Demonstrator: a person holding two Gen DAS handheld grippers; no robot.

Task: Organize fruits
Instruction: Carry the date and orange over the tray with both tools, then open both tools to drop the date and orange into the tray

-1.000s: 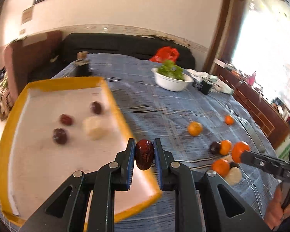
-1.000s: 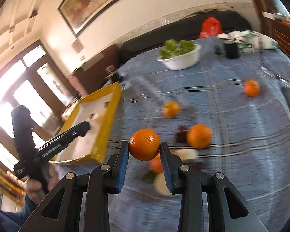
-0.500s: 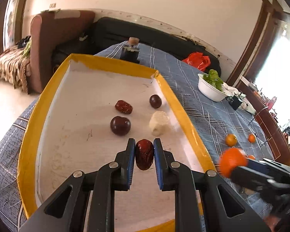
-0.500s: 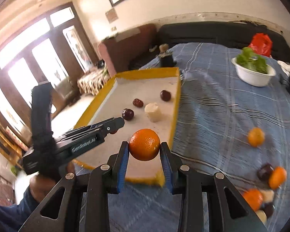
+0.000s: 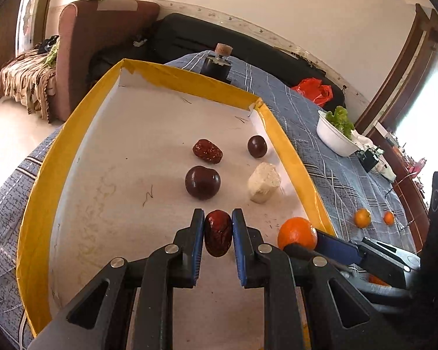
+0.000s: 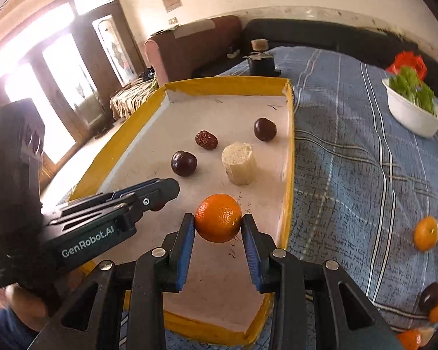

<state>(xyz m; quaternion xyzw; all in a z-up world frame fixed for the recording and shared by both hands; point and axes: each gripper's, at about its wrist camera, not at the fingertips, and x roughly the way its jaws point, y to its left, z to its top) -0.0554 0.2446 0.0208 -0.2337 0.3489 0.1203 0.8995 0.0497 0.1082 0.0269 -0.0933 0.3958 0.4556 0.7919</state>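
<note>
My left gripper (image 5: 218,234) is shut on a wrinkled red date (image 5: 217,236), held over the near part of the yellow-rimmed white tray (image 5: 38,192). My right gripper (image 6: 218,227) is shut on an orange (image 6: 218,217), held over the tray's (image 6: 289,192) near right part; the orange also shows in the left wrist view (image 5: 297,232). In the tray lie a dark plum (image 5: 202,182), a second date (image 5: 207,151), a smaller dark plum (image 5: 257,146) and a pale cut chunk (image 5: 263,182). The left gripper appears in the right wrist view (image 6: 163,191).
The tray sits on a blue plaid cloth (image 6: 350,151). Loose oranges (image 5: 362,217) (image 6: 426,232) and a dark fruit (image 6: 429,297) lie on the cloth at right. A white bowl of greens (image 6: 411,110) and a small dark jar (image 5: 217,64) stand farther back.
Both grippers have moved left from the loose fruit to over the tray, keeping the date and the orange. The right gripper has come in beside the left one.
</note>
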